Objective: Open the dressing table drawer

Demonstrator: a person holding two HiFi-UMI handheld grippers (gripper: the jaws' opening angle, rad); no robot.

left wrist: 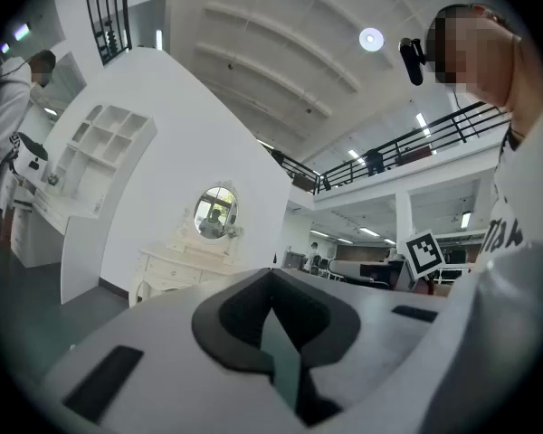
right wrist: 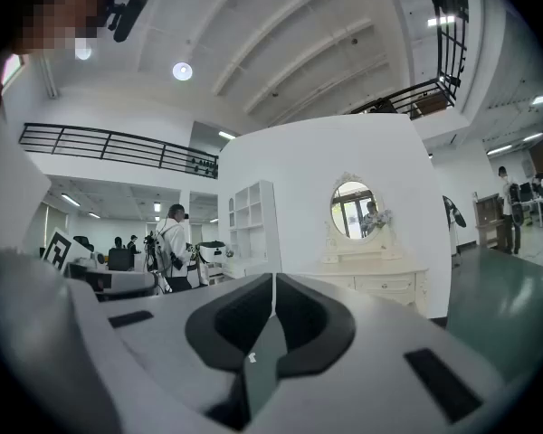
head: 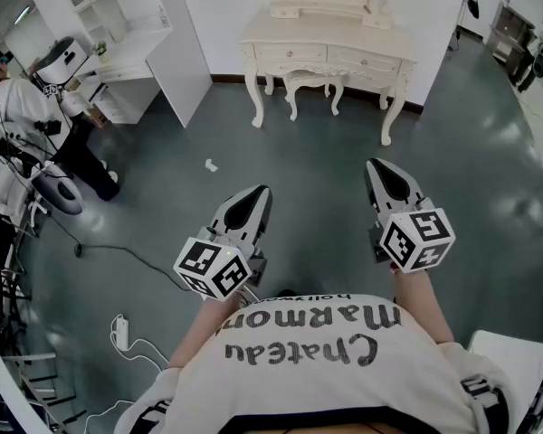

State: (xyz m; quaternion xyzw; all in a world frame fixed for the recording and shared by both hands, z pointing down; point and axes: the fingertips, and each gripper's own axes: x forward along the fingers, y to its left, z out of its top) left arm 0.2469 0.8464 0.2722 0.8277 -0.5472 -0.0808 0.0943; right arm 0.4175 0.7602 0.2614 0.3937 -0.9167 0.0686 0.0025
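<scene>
Head view: the cream carved wooden dressing table, drawer closed, stands at twelve o'clock, well apart from the left gripper and right gripper.
Left gripper view: jaws pressed together, empty.
Right gripper view: likewise.
Arriving closed, they would likely bump the knob instead of grasping it.

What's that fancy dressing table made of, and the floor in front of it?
Dressing table: probably painted wood, cream with a matte-to-satin finish. Its carved, curved shapes and even colour suggest this.
Floor: looks like a smooth grey-green poured or sheet coating. It is seamless with soft reflections, but the exact material is unclear.
</scene>
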